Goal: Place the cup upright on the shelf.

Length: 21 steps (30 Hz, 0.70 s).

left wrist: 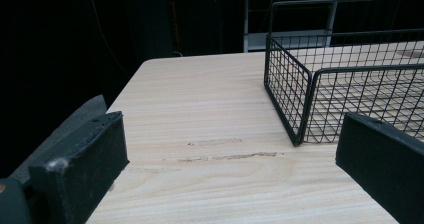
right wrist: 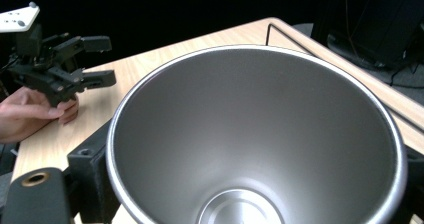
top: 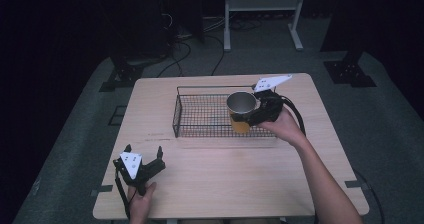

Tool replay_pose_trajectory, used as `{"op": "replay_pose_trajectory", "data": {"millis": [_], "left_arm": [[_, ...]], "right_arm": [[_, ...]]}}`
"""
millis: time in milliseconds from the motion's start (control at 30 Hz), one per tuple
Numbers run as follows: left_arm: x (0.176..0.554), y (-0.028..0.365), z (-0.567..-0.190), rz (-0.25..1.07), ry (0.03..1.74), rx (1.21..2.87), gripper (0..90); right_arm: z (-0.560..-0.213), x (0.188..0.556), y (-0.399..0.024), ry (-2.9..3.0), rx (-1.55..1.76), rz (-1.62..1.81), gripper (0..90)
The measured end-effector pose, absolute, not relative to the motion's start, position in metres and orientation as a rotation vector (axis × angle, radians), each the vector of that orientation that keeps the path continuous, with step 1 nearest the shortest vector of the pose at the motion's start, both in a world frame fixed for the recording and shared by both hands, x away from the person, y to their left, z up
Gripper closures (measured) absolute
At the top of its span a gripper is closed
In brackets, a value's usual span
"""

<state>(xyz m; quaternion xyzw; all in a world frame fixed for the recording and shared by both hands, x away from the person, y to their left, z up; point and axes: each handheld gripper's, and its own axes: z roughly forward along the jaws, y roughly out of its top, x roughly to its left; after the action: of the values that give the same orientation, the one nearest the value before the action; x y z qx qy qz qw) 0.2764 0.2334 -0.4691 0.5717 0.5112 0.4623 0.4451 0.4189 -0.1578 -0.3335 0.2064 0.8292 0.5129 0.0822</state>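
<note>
A steel cup with an orange outside is held upright at the right half of the black wire basket. My right gripper is shut on the cup from the right. In the right gripper view the cup's bare steel inside sits between the jaws of my right gripper. I cannot tell whether its base touches the mesh. My left gripper rests open near the table's front left corner, with nothing between its jaws. It is also in the left gripper view and the right gripper view.
The basket stands at the back middle of the wooden table, with its left part unfilled. A white frame stand and cables lie on the floor behind the table. Bare wood stretches between the basket and the front edge.
</note>
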Motion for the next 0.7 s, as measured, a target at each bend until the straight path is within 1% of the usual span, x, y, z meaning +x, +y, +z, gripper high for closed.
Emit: {"op": "replay_pose_trajectory", "data": {"millis": [700], "left_arm": [[0.276,0.234,-0.469,1.143,1.265,1.416,0.0]], "right_arm": [[-0.324,0.454,-0.142,2.504,0.647,1.54,10.5]]}}
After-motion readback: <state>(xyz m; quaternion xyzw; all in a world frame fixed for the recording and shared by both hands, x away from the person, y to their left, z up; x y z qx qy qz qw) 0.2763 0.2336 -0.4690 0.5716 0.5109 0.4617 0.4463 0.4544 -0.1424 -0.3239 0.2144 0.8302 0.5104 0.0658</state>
